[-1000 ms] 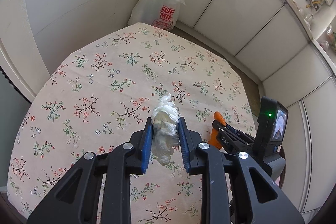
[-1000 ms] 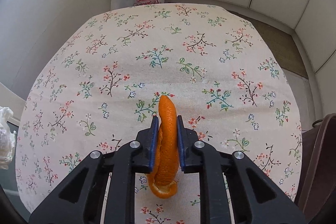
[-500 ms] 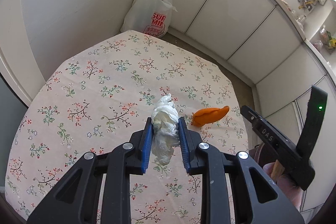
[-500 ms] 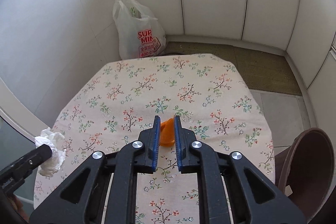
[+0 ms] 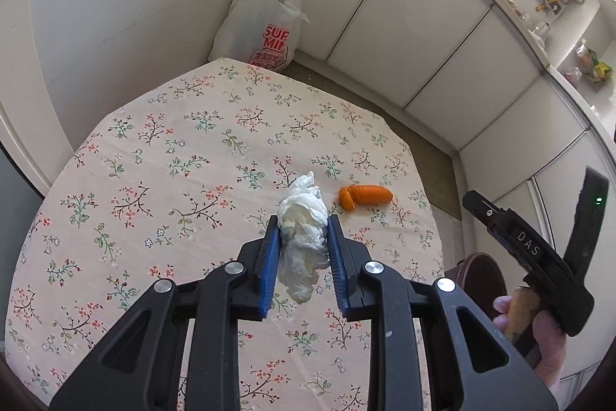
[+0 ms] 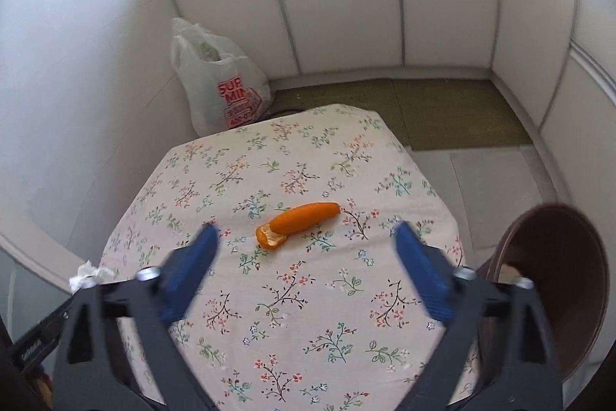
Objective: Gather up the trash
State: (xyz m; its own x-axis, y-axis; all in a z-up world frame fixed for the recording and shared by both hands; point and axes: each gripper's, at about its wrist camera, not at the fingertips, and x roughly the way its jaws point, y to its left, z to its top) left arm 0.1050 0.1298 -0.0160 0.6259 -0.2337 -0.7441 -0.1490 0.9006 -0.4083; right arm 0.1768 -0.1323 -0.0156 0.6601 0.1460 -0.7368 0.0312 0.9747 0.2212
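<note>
My left gripper (image 5: 302, 249) is shut on a crumpled white tissue (image 5: 302, 218) and holds it above the floral tablecloth (image 5: 173, 149). An orange peel (image 6: 298, 224) lies loose on the cloth; it also shows in the left wrist view (image 5: 364, 196). My right gripper (image 6: 306, 264) is wide open, raised above and behind the peel, holding nothing. Its body (image 5: 539, 253) shows at the right of the left wrist view. A corner of the tissue (image 6: 88, 274) shows at the left of the right wrist view.
A brown bin (image 6: 558, 280) stands beside the table's right edge; its rim shows in the left wrist view (image 5: 481, 280). A white plastic shopping bag (image 5: 265, 22) sits on the floor in the far corner, also in the right wrist view (image 6: 219, 87). White panelled walls surround the table.
My right gripper opened and let go of the orange peel, which now lies on the cloth; the gripper rose and drew back. My left gripper rose a little, still holding the tissue.
</note>
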